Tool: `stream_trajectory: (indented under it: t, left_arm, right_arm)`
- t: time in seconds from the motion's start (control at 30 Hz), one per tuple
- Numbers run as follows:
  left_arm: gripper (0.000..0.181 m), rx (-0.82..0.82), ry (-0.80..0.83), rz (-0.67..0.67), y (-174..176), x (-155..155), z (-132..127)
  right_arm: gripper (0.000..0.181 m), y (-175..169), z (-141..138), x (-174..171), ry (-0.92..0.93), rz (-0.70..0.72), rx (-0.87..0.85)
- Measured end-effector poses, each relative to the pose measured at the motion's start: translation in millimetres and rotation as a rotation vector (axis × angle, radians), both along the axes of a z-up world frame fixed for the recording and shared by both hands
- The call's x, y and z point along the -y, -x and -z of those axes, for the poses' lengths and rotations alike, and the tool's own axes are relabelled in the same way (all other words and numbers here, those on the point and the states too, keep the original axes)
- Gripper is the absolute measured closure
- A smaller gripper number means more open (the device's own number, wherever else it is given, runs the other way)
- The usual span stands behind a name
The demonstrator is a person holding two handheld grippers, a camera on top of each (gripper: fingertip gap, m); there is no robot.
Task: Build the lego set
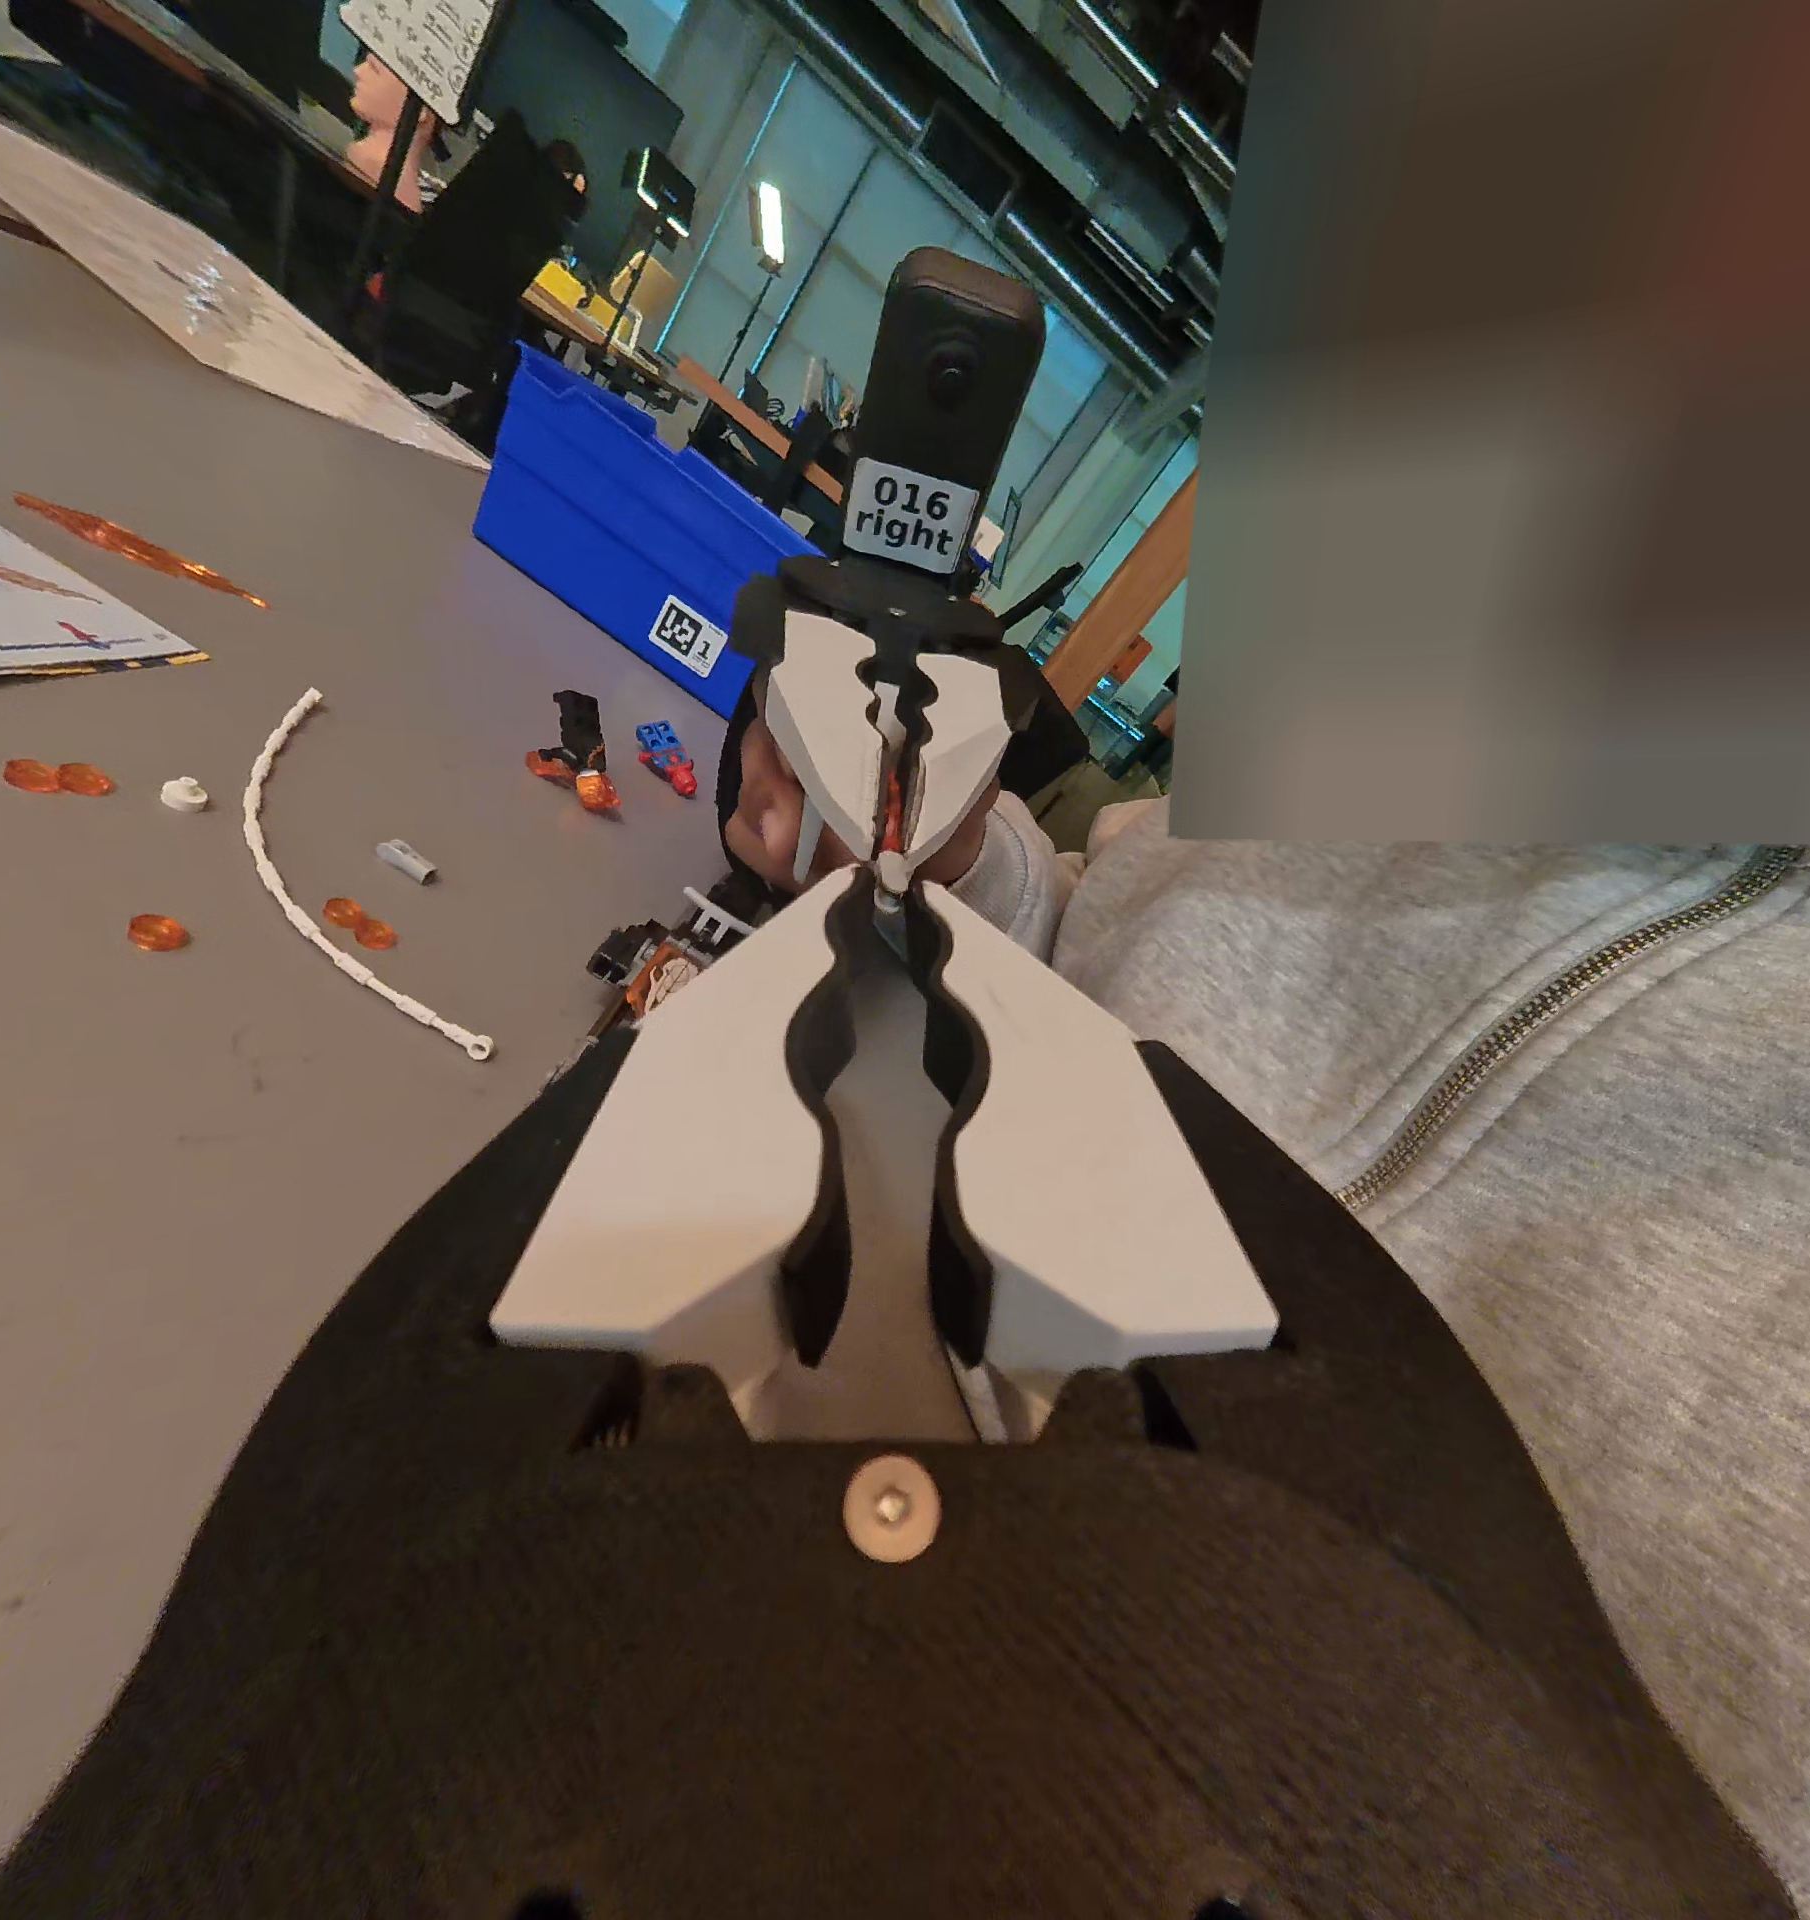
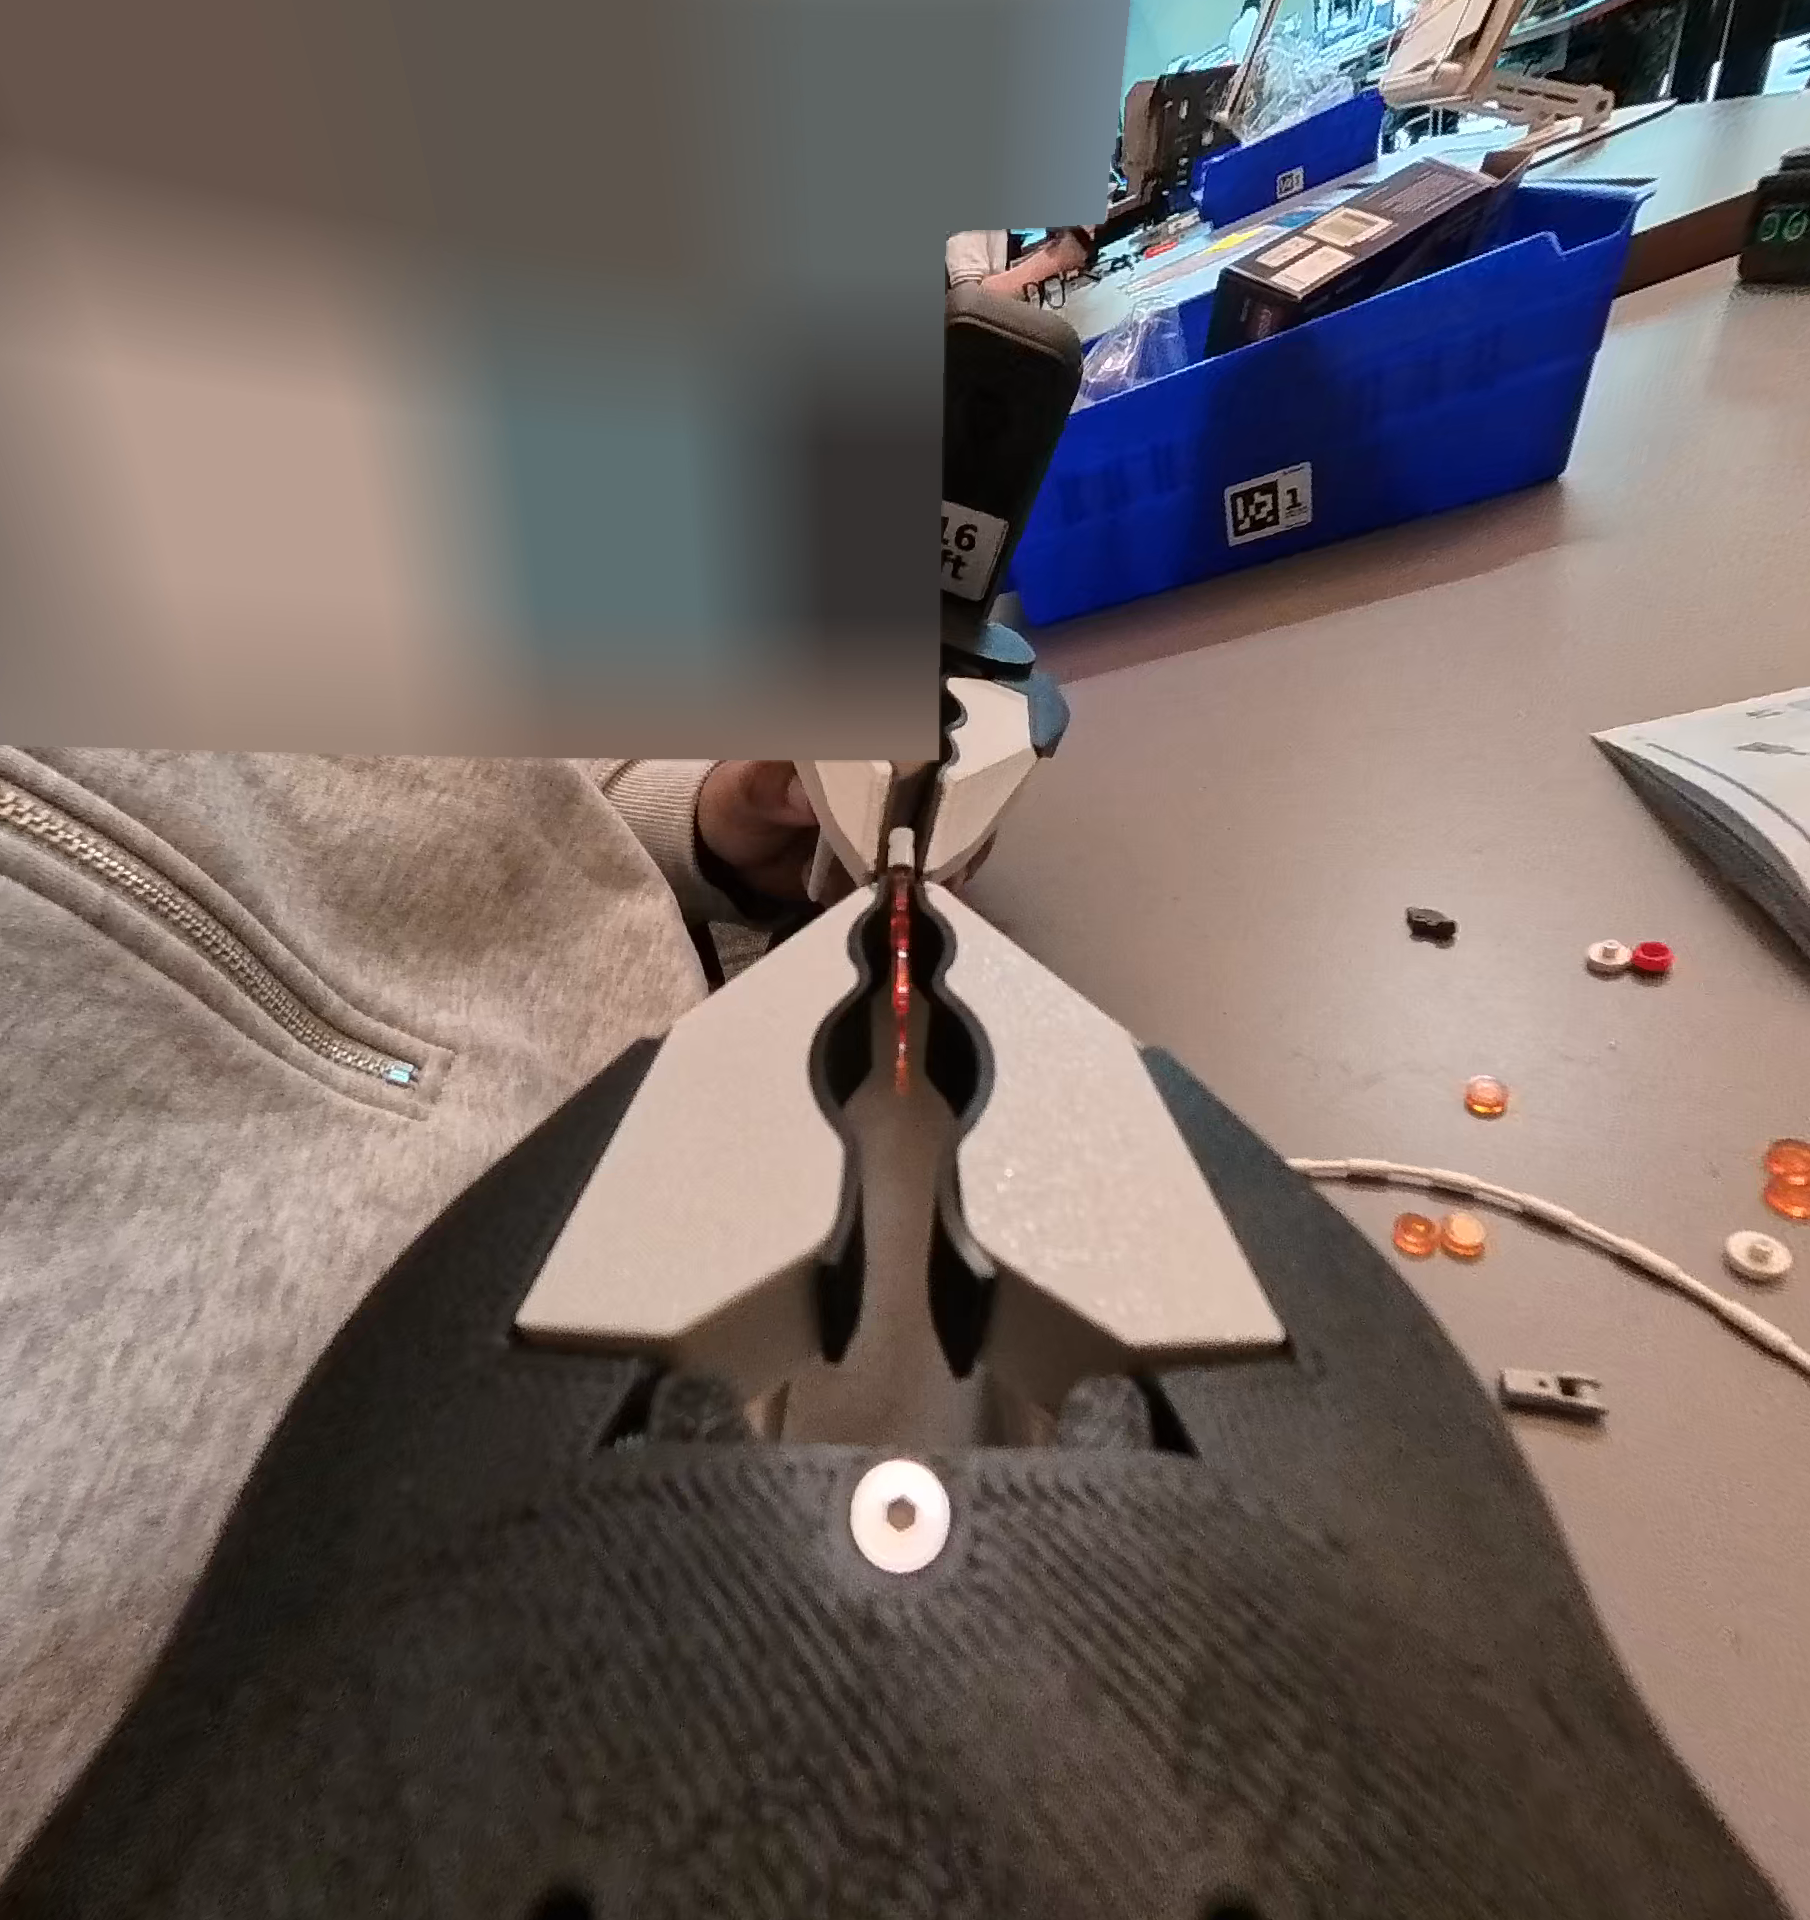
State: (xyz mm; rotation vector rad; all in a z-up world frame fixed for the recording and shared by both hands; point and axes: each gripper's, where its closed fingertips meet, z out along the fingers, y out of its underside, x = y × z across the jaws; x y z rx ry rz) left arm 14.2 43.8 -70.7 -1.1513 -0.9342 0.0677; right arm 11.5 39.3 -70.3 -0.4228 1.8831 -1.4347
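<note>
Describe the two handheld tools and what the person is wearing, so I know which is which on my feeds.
Both tools match: a left tool and a right tool with pale grey wedge fingers, wavy black inner pads and a black printed body with one screw. The right tool carries a black camera with a white label. The person wears a grey zip hoodie.

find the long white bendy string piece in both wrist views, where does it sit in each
Left wrist view: the white bendy string piece curves across the grey table at left, left of the left gripper.
Right wrist view: it crosses the lower right of the picture, right of the right gripper.
Shared landmark: the blue bin with a square marker on its side.
</note>
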Motion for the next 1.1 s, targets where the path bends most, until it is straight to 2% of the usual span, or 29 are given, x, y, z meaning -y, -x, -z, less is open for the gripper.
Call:
stream_trajectory:
  t: [0.47, 0.8, 0.97, 1.1]
  left_arm:
    - [0.179, 0.076, 0.04, -0.003, 1.5, -1.0, 11.5]
    - [0.179, 0.017, 0.288, -0.079, 4.2, -1.9, 18.4]
    - [0.179, 0.0, 0.246, -0.085, 7.0, -0.9, 13.5]
    - [0.175, 0.005, 0.184, -0.068, 9.3, -1.1, 9.7]
  right_arm:
    - [0.181, 0.6, 11.5, 0.3, -0.069, -0.01, -0.006]
    - [0.181, 2.6, 16.3, -0.3, -0.209, -0.035, 0.135]
    - [0.181, 5.7, 12.5, 0.2, -0.201, -0.034, 0.167]
    - [0.181, 9.6, 9.2, 1.0, -0.16, -0.005, 0.12]
